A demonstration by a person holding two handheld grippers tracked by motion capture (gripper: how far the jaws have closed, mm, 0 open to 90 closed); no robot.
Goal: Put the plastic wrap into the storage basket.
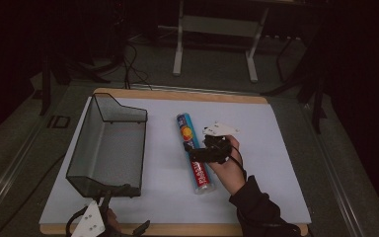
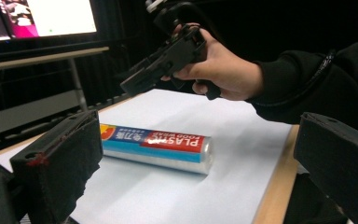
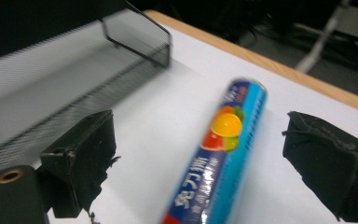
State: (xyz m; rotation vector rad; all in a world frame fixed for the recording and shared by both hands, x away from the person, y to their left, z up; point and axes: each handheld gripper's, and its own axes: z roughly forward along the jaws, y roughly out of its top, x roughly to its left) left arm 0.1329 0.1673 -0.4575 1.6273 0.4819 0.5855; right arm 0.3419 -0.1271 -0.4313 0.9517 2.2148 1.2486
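The roll of plastic wrap (image 1: 195, 153) lies flat near the middle of the tabletop (image 1: 276, 148), its length running from the far edge toward the near edge, resting on the white sheet. The right gripper (image 1: 193, 148) hovers just above the roll's middle, jaws spread wide and straddling it in the right gripper view, touching nothing. The right hand (image 1: 228, 168) grips it from the right, forearm angling in from the near right corner, wrist bent so the gripper tilts down. The left gripper (image 1: 109, 197) waits at the near edge, jaws spread and empty, by the near end of the mesh tray (image 1: 109, 143) on the left side.
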